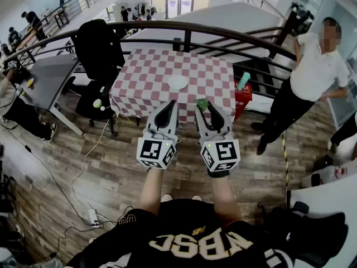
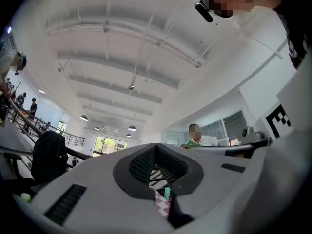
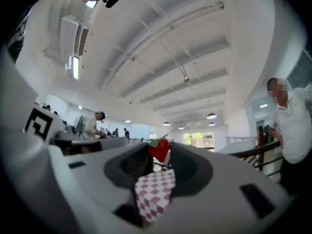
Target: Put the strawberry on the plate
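Note:
A white plate point(image 1: 178, 82) lies on the red-and-white checked table point(image 1: 139, 80) ahead of me. The strawberry point(image 3: 159, 151), red with a green leafy top point(image 1: 202, 103), sits between the tips of my right gripper point(image 1: 204, 106), which is shut on it and held in the air short of the table's near edge. In the right gripper view the right gripper point(image 3: 160, 152) points level over the checked cloth. My left gripper point(image 1: 171, 106) hovers beside it with nothing in it; in the left gripper view its jaws point(image 2: 156, 147) meet at the tips.
A curved black railing point(image 1: 189, 29) runs behind the table. A teal bottle point(image 1: 244, 81) and a red crate point(image 1: 243, 96) stand at the table's right. A person in a white shirt point(image 1: 315, 66) stands at the right, and a black chair point(image 1: 100, 49) and a grey desk point(image 1: 47, 77) are at the left.

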Action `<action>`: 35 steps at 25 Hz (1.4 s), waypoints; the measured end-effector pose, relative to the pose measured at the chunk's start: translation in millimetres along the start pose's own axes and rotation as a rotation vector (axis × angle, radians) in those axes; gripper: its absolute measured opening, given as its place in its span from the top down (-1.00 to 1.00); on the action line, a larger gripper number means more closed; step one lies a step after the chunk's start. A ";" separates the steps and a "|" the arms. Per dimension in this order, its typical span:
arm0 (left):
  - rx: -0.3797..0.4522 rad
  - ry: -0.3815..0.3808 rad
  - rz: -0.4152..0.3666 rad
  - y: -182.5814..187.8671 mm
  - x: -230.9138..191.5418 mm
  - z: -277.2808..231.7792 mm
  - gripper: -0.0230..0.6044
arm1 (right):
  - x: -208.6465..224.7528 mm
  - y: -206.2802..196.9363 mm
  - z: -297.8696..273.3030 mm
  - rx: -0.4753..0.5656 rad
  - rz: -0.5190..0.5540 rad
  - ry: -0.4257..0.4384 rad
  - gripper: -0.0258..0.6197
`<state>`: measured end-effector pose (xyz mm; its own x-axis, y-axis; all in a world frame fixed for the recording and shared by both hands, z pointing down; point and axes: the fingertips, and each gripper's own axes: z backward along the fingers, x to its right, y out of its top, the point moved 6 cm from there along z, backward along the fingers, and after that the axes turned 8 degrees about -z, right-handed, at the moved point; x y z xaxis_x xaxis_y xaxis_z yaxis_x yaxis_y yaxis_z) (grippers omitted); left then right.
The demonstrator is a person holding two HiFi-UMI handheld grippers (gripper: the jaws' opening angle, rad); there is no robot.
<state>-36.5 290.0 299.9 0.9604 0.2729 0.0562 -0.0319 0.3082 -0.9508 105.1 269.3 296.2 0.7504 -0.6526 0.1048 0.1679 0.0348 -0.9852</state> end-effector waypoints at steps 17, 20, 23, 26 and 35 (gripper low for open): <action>-0.004 0.014 -0.020 8.2 -70.0 54.1 0.87 | -80.9 -19.6 -34.4 0.003 -0.002 0.018 0.45; -0.008 0.045 -0.002 4.7 -85.7 69.7 0.87 | -97.4 -30.8 -39.4 -0.020 -0.010 0.031 0.45; -0.027 0.070 0.011 -2.0 -98.7 79.3 0.87 | -110.3 -39.0 -45.4 -0.040 -0.013 0.050 0.45; -0.042 0.084 0.012 -9.8 -105.0 82.5 0.86 | -112.8 -45.9 -51.1 -0.050 -0.020 0.060 0.45; -0.104 0.073 -0.016 -59.5 -110.5 19.5 0.87 | -49.7 -76.9 -104.1 -0.059 -0.085 0.061 0.45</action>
<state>-146.1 259.3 356.1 0.9783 0.2001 0.0531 0.0090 0.2152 -0.9765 -11.6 220.3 352.6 0.6942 -0.6965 0.1813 0.1899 -0.0658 -0.9796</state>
